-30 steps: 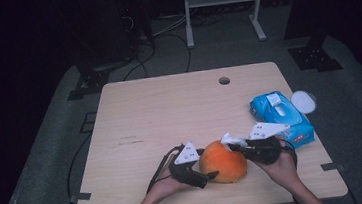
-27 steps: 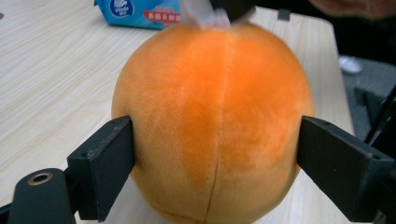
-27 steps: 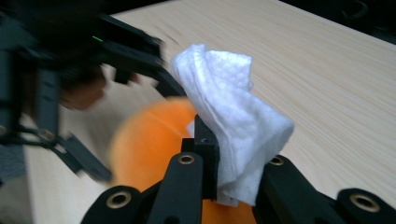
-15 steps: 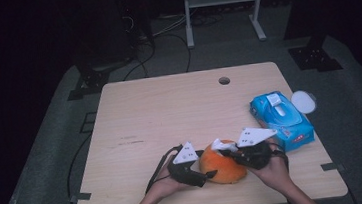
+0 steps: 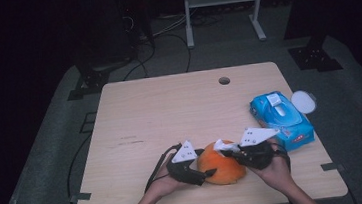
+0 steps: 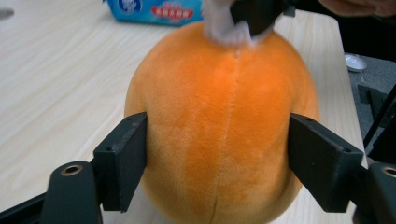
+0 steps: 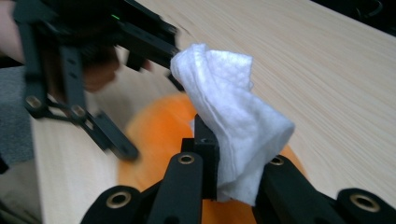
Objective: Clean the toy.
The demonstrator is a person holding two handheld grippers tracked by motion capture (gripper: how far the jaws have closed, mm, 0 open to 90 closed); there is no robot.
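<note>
An orange plush fruit (image 5: 223,168) lies near the table's front edge. My left gripper (image 5: 207,172) holds it from the left. In the left gripper view its jaws have just been closing, and both pads (image 6: 126,158) now press the sides of the fruit (image 6: 219,126). My right gripper (image 5: 226,148) comes in from the right, shut on a crumpled white wipe (image 5: 220,145). In the right gripper view the wipe (image 7: 229,107) stands up between the jaws just above the fruit (image 7: 159,130). The wipe (image 6: 224,28) rests against the fruit's top.
A blue pack of wipes (image 5: 281,117) lies at the table's right side, with a white round lid (image 5: 303,101) beside it at the edge. The wooden table (image 5: 170,113) has a small hole (image 5: 224,80) near its far edge. Cables and stands lie on the floor beyond.
My left gripper's jaws have closed in onto the sides of the orange fruit. The right gripper with the wipe has stayed over the fruit's top.
</note>
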